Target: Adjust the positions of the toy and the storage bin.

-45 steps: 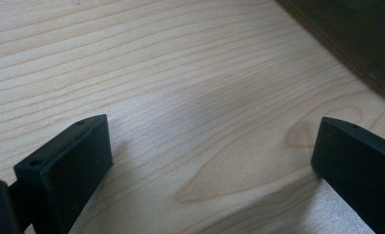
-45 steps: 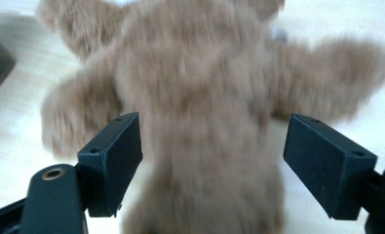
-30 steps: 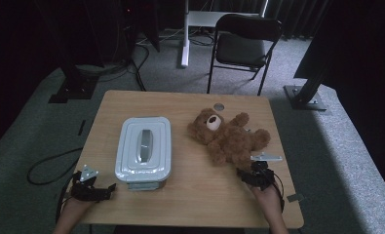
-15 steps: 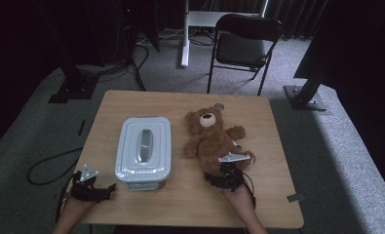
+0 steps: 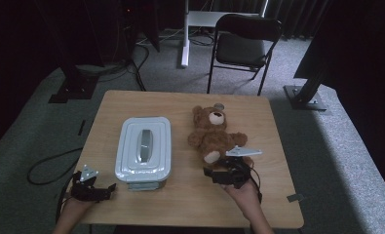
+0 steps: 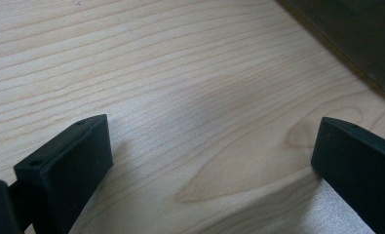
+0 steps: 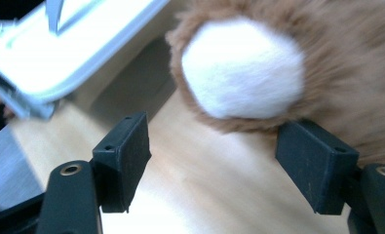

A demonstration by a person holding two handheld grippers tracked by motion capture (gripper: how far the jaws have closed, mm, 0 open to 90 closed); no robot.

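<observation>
A brown teddy bear [image 5: 211,132] lies on its back on the right half of the wooden table [image 5: 180,102], head toward the far edge. My right gripper [image 5: 214,174] sits just in front of the bear's near foot, open. In the right gripper view its jaws [image 7: 212,158] stand wide apart, and the white sole of the foot [image 7: 241,68] is just beyond them, untouched. A pale lidded box [image 5: 144,147] with a grey handle stands left of the bear. At the table's front left corner my left gripper [image 5: 102,189] rests open over bare wood [image 6: 180,73].
A black chair [image 5: 243,44] and a white stand leg [image 5: 185,34] are on the carpet beyond the table. Dark equipment bases flank the table. The box's corner [image 7: 58,44] lies to the left past my right jaws. Bare wood lies between box and bear.
My right gripper has moved left along the front edge to the bear's foot. The bear lies farther left and straighter than a second ago. The left gripper has stayed put.
</observation>
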